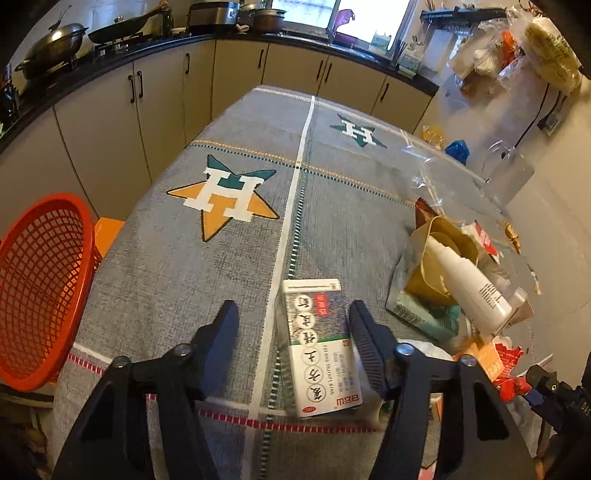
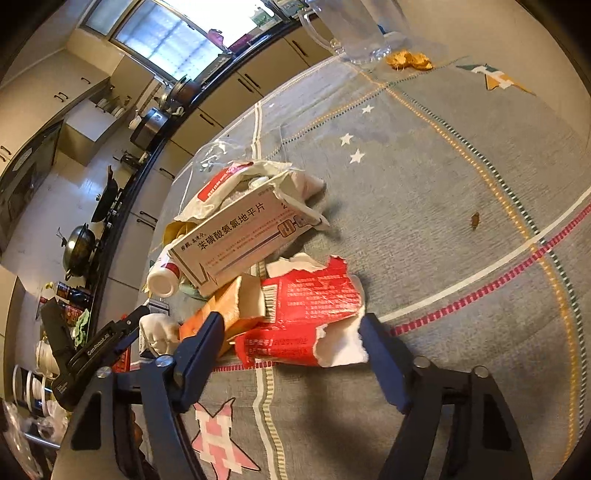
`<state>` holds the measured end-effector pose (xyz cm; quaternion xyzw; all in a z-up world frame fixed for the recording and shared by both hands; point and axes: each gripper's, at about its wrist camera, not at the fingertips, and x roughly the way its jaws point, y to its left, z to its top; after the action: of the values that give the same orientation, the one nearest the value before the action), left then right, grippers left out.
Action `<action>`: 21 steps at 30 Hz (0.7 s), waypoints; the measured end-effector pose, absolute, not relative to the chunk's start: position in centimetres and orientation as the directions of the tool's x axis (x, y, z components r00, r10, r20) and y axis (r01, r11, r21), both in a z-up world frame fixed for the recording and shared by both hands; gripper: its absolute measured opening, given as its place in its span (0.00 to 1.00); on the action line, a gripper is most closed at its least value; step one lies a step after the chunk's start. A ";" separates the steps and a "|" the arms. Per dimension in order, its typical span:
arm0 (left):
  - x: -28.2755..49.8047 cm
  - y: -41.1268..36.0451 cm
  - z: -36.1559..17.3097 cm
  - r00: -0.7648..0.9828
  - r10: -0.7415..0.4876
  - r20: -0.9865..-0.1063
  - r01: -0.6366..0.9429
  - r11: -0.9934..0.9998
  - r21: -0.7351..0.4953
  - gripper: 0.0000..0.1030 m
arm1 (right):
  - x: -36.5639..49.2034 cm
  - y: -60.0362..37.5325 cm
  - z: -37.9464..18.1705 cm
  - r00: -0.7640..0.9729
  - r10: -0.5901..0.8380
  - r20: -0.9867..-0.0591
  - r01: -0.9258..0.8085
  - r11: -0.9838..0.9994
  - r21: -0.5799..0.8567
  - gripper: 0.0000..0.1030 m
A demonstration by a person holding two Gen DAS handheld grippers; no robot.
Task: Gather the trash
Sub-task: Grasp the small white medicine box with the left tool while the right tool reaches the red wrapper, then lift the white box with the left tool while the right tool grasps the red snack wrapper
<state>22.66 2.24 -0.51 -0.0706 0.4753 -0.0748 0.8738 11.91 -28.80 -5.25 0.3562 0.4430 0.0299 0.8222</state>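
Observation:
A white and green medicine box (image 1: pixel 321 347) lies flat on the grey tablecloth (image 1: pixel 184 280), between the fingers of my open left gripper (image 1: pixel 291 325), close to the right finger. A red mesh basket (image 1: pixel 40 288) stands off the table's left edge. A trash pile lies at the right: a white bottle (image 1: pixel 469 280), gold wrapper (image 1: pixel 443 240) and torn red packaging (image 1: pixel 506 358). My open right gripper (image 2: pixel 291 332) straddles the torn red carton (image 2: pixel 314 302). Behind it lie a white medicine box (image 2: pixel 240 240), the white bottle (image 2: pixel 162 280) and an orange piece (image 2: pixel 221 314).
A clear glass pitcher (image 2: pixel 354 29) and orange scraps (image 2: pixel 410 59) sit at the table's far end. A small brown crumb (image 2: pixel 474 220) lies on the cloth. Kitchen cabinets and a counter with woks (image 1: pixel 62 44) run behind. My left gripper's body (image 2: pixel 92 350) shows beside the pile.

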 end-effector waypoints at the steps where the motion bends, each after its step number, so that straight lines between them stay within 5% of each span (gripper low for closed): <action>1: 22.9 2.1 -0.7 0.529 -0.198 -0.825 0.063 0.979 -0.194 0.56 | 12.1 -28.8 -5.4 0.602 0.369 -0.708 0.268 0.742 0.614 0.71; 6: 23.3 1.8 -1.5 0.517 -0.169 -0.839 0.070 0.985 -0.156 0.56 | 12.5 -28.1 -5.8 0.587 0.375 -0.718 0.252 0.758 0.602 0.51; 10: 23.2 1.6 -2.0 0.517 -0.152 -0.842 0.078 0.988 -0.131 0.55 | 12.4 -27.7 -5.7 0.591 0.360 -0.722 0.233 0.781 0.580 0.45; 16: 22.8 1.5 -2.2 0.532 -0.116 -0.839 0.084 0.993 -0.084 0.34 | 11.8 -27.0 -5.0 0.611 0.334 -0.717 0.206 0.808 0.552 0.39; 21: 22.4 1.7 -2.1 0.533 -0.131 -0.836 0.085 0.991 -0.101 0.32 | 11.5 -26.9 -4.6 0.622 0.334 -0.708 0.188 0.814 0.549 0.35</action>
<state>22.41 1.75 -2.11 -0.0241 0.4793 -0.0618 0.8751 11.53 -26.93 -4.64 0.3018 0.4327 0.0430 0.8484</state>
